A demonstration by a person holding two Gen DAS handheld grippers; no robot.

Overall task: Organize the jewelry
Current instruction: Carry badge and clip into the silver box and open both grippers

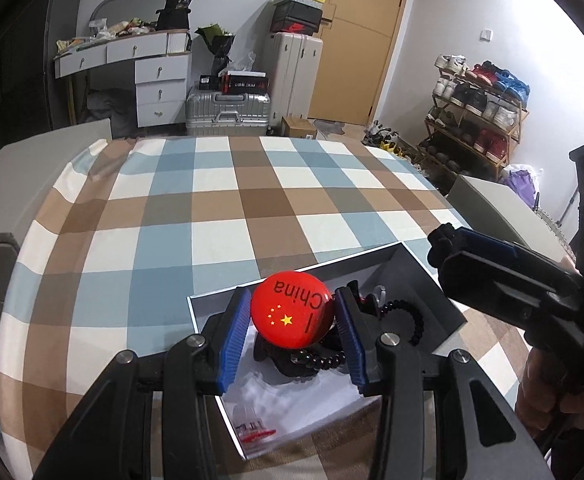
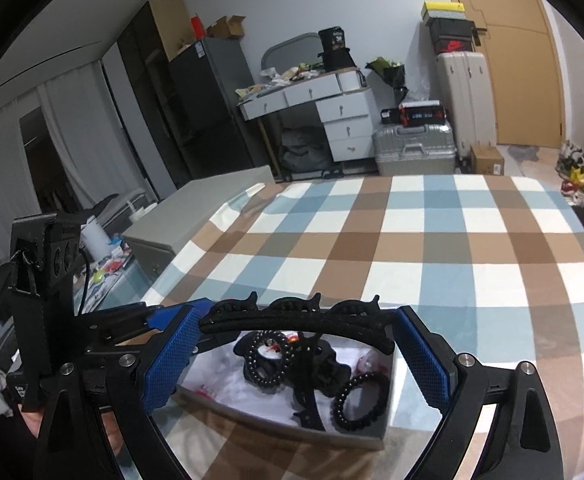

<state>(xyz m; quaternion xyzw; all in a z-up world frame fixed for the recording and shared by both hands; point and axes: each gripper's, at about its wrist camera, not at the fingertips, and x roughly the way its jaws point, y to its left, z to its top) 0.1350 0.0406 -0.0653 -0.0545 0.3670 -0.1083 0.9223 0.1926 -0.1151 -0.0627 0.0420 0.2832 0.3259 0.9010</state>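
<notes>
Checked cloth [image 1: 252, 200] covers worktop; desk [image 1: 148, 68], suitcases [image 1: 228, 112], shoe rack [image 1: 475, 120] behind. Left tool [image 1: 292, 320] clamps red badge [image 1: 290, 314] over grey box [image 2: 276, 420]. Right tool [image 2: 295, 340] grips black hair clip [image 2: 295, 320] above box; bead bracelets [image 2: 357, 402] inside.

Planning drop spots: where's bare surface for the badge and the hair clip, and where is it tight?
Free: the checked cloth beyond the box's far wall and to its left, toward the cloth's edge. Crowded: the box itself, holding black bead bracelets, dark clips and packets. The left gripper holds the red badge over it; the right gripper holds the long black hair clip.
</notes>
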